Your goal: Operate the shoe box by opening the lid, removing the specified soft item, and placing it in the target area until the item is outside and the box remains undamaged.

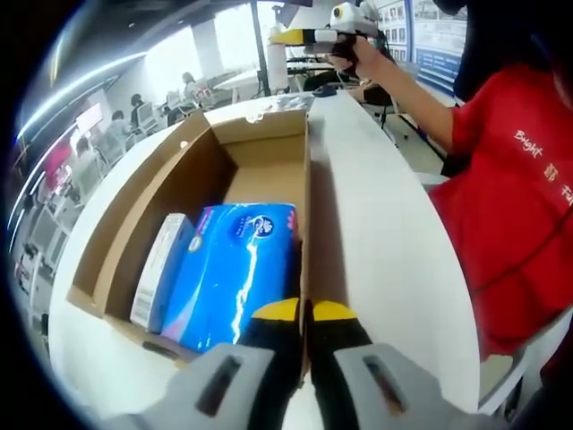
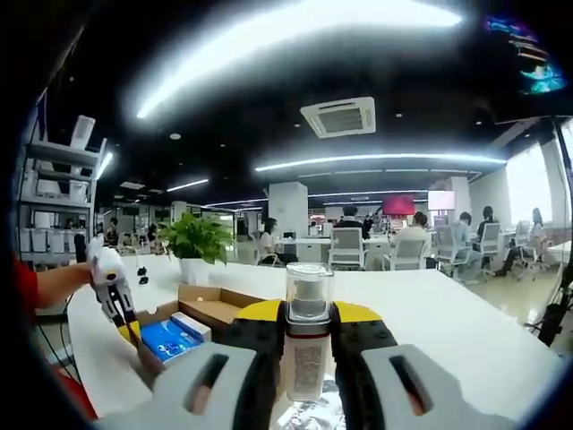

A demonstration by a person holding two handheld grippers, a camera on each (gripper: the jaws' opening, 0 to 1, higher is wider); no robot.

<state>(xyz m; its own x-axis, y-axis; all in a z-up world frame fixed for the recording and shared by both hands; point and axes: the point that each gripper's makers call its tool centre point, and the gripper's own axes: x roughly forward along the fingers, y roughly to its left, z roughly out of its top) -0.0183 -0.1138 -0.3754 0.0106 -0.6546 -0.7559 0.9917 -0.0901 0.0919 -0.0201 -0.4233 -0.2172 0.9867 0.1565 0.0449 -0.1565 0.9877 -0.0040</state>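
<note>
Left gripper view: open cardboard shoe box (image 1: 201, 193) on a white table (image 1: 385, 269), lid flaps folded outward. Inside, at the near end, a blue soft pack (image 1: 235, 269) w/ white print lies flat; a slim white carton (image 1: 159, 269) stands just beside it on the left, touching it. Far half of the box floor is bare. The left gripper (image 1: 306, 315) sits at the near right corner of the box, yellow-tipped black jaws pressed together w/ the box's right wall edge running between them; whether they pinch the wall cannot be told. Blue pack lies just left of the jaws, still inside the box. To the right, a person in a red shirt (image 1: 519, 206) stands beside the table, arm stretched toward the far end, hand holding the right gripper (image 1: 336, 36) raised above the table.

Right gripper view: the right gripper (image 2: 308, 313), held high, jaws closed on a clear cylindrical container (image 2: 308, 336) w/ a transparent lid, upright between the yellow tips. Lower left: the same box (image 2: 192, 313) w/ the blue pack (image 2: 170, 340) inside, and the left gripper (image 2: 134, 333) at the box's near edge. A potted plant (image 2: 197, 242) stands on the table beyond the box. Background: office w/ chairs, seated people, ceiling lights.
</note>
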